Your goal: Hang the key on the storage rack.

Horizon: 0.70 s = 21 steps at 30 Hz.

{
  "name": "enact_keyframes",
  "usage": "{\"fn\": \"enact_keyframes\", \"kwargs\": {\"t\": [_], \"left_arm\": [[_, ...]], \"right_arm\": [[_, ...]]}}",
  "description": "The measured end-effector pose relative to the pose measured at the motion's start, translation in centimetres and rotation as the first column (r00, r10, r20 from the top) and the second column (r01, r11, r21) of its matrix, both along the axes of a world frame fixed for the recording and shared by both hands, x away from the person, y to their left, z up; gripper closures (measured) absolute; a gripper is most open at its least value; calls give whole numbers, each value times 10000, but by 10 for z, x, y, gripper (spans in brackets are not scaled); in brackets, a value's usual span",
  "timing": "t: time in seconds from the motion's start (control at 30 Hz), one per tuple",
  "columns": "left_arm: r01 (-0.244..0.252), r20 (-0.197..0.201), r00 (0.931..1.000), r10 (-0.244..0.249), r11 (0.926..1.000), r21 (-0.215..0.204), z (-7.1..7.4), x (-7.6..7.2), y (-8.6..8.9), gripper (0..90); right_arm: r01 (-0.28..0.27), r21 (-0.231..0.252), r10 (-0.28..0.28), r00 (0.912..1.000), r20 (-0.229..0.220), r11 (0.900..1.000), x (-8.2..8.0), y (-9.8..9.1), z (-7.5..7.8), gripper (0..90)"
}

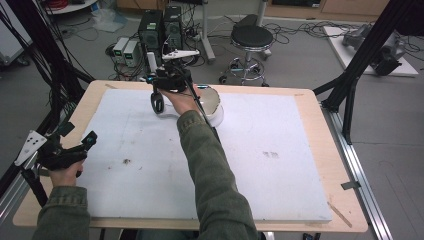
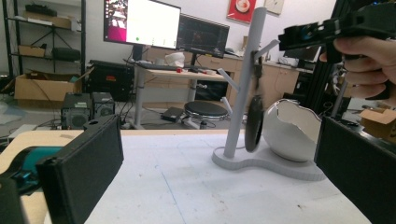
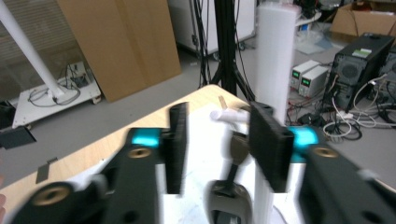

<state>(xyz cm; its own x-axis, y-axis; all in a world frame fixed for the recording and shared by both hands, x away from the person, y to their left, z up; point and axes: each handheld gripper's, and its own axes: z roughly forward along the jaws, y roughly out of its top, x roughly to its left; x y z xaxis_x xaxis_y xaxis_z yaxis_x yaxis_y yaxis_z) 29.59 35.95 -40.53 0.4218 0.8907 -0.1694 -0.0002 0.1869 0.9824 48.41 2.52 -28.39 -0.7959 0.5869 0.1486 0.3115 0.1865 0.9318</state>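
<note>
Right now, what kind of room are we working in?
Most likely a robotics or computer lab, not a home. Desktop computer towers stand on the floor among tangled cables, lit monitors sit on a desk behind the table, and a black stool stands on grey flooring.

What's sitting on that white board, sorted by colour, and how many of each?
White: 2, the peg stand and the broken-egg-shaped bowl on its base
Black: 1, the headphones hanging from a peg
Total: 3
</note>
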Motion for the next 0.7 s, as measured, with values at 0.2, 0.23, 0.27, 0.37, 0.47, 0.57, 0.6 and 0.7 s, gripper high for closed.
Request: {"fn": "enact_keyframes", "kwargs": {"t": [0.2, 0.23, 0.27, 0.37, 0.47, 0.57, 0.6, 0.7], "left_arm": [[-31, 15, 10000, 31, 10000, -42, 0, -2, 1, 17], [-48, 9, 10000, 48, 10000, -18, 0, -3, 1, 17], [-47, -6, 10000, 47, 10000, -7, 0, -3, 2, 17], [-70, -21, 10000, 70, 10000, -22, -1, -3, 3, 17], [-82, -33, 10000, 82, 10000, -27, -1, -4, 4, 17], [-87, -56, 9999, 87, 10000, 18, -1, -3, 3, 17], [-64, -66, 10000, 64, 10000, -4, -1, -3, 3, 17], [-22, -93, 10000, 23, 10000, 51, -1, -3, 2, 17]], "right_arm": [[-33, -117, 33, 10000, -23, 9999, -3, -1, 2, 340], [-55, -89, 55, 10000, -25, 9999, -4, -1, 2, 318], [-111, -52, 111, 9999, -77, 9999, -4, -1, 2, 300], [-173, 23, 173, 9998, -76, 9998, -5, -1, 3, 244], [-119, -199, 122, 9998, 153, 9997, -8, -1, 4, 184], [21, -404, -10, 9997, 262, 9992, -11, -1, 5, 115], [15, -407, -3, 9996, 299, 9992, -11, -2, 5, 101], [45, -307, -39, 9998, 218, 9995, -12, -5, 4, 5]]}}
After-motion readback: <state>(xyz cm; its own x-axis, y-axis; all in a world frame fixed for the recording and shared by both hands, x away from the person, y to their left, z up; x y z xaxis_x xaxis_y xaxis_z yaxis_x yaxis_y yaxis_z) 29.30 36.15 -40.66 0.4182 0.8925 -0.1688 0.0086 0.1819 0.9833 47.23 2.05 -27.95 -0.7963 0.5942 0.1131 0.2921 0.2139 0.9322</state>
